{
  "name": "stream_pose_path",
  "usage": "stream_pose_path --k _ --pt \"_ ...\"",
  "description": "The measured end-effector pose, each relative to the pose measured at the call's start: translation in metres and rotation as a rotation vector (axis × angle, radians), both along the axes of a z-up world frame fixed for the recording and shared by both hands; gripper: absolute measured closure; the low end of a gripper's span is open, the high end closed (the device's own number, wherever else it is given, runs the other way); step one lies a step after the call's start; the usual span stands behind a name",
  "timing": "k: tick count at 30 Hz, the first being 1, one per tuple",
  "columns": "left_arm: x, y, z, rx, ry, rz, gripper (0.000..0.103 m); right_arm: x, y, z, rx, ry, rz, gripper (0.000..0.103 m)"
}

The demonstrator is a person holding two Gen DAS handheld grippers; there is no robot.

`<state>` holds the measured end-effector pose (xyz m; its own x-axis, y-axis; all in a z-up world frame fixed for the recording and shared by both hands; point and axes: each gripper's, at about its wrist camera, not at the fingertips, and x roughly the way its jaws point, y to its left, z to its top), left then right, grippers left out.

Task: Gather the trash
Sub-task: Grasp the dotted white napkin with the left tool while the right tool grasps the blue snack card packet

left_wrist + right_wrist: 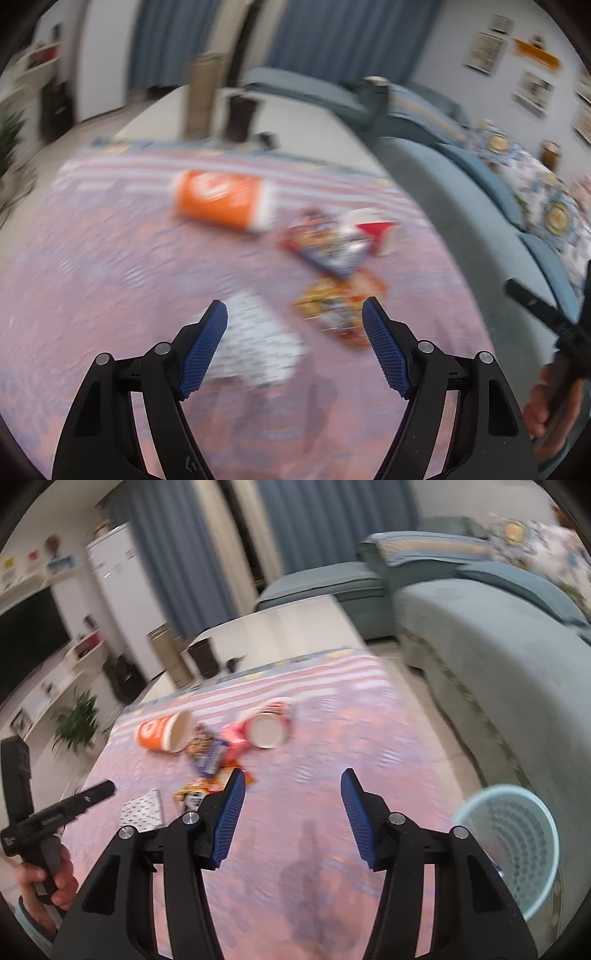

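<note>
Both claws, left claw [294,317] and right claw [293,786], gape wide, empty; orange cup [162,733] lies sideways, mouth toward the right; wrappers [332,314] blurred.

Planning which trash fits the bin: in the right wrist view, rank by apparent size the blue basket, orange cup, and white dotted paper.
1. blue basket, largest by far, though nearest the camera.
2. orange cup and white dotted paper look about alike; blur and distance make ranking them unsure.

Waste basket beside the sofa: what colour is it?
Light blue, with a perforated mesh wall; the waste basket shows only in the right wrist view.
</note>
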<state>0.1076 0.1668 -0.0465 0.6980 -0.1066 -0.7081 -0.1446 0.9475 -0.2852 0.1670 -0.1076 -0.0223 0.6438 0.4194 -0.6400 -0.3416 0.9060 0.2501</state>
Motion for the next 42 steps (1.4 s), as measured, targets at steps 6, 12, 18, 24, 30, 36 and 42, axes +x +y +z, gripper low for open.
stream_pose_path --k 6,12,18,24,30,36,42 --pt "0.004 0.033 -0.039 -0.063 0.088 0.039 0.034 0.024 0.072 -0.008 -0.063 -0.012 0.131 0.053" --pt "0.009 0.027 -0.055 -0.051 0.114 0.021 0.042 0.067 0.127 -0.033 -0.134 0.019 0.201 0.053" --pt "0.004 0.020 -0.059 0.023 0.088 0.004 0.043 0.100 0.152 -0.054 -0.150 0.088 0.237 0.066" --pt "0.002 0.019 -0.060 0.050 0.071 0.026 0.056 0.085 0.160 -0.068 -0.187 0.113 0.296 0.068" --pt "-0.001 0.031 -0.060 -0.005 0.057 0.050 0.070 0.050 0.175 -0.081 -0.205 0.178 0.378 0.063" --pt "-0.002 0.034 -0.060 -0.033 0.046 0.039 0.068 0.069 0.181 -0.081 -0.116 0.273 0.282 0.034" --pt "-0.004 0.025 -0.060 -0.006 0.045 0.014 0.058 0.084 0.207 -0.090 -0.186 0.302 0.200 0.034"
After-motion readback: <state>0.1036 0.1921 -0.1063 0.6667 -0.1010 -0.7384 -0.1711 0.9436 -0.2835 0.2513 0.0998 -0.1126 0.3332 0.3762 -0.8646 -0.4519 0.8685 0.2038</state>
